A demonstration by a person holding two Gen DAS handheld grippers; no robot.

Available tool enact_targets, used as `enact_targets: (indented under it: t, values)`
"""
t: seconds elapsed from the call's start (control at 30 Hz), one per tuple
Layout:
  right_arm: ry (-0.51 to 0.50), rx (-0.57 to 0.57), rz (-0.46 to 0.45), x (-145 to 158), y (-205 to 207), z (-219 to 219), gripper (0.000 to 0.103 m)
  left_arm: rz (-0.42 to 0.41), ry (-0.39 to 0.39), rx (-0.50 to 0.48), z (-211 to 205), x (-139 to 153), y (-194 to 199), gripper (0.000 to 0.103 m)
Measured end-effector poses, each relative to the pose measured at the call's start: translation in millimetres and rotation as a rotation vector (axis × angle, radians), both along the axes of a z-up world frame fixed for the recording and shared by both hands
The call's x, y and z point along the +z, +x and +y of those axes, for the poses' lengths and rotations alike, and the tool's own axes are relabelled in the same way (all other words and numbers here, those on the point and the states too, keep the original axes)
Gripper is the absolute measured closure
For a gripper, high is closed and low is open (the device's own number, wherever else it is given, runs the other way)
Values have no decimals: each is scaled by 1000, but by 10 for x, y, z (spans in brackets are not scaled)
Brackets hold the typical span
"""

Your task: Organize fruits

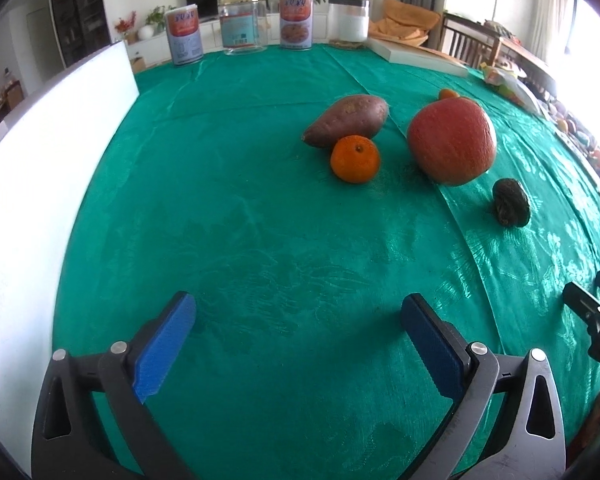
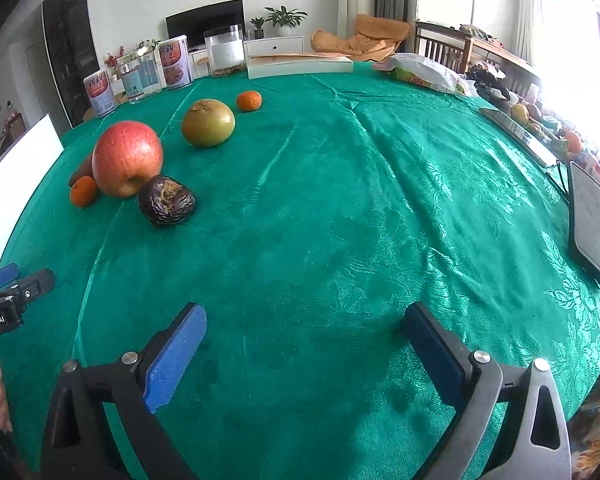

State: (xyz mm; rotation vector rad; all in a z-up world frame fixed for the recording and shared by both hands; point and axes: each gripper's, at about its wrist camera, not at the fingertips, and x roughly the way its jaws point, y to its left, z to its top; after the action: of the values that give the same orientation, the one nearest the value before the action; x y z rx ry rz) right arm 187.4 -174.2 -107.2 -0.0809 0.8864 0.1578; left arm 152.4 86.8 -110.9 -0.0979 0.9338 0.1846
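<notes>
Both grippers, left gripper (image 1: 298, 334) and right gripper (image 2: 304, 342), hover spread and empty above the green tablecloth (image 1: 260, 220); apple (image 2: 127, 158), mandarin (image 1: 355, 158) and sweet potato (image 1: 346, 120) lie loose, awaiting sorting.

A green patterned tablecloth (image 2: 340, 200) covers the table, with two printed tins (image 1: 184, 36) (image 1: 296, 20), a clear jar (image 1: 242, 24) and a white-filled canister (image 1: 348, 20) standing along its far edge. A flat white box (image 2: 300, 66) lies near them, a white board (image 1: 40, 160) stands at the left side, and a dark tablet (image 2: 590, 220) rests at the right.
</notes>
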Motion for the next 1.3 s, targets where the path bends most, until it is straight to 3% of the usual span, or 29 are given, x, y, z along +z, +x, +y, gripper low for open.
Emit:
enact_targets:
  t: [1.3]
  values:
    - [4,15,-20,-28,-51,35,0,0,-4,-3,-2,3,15,0]
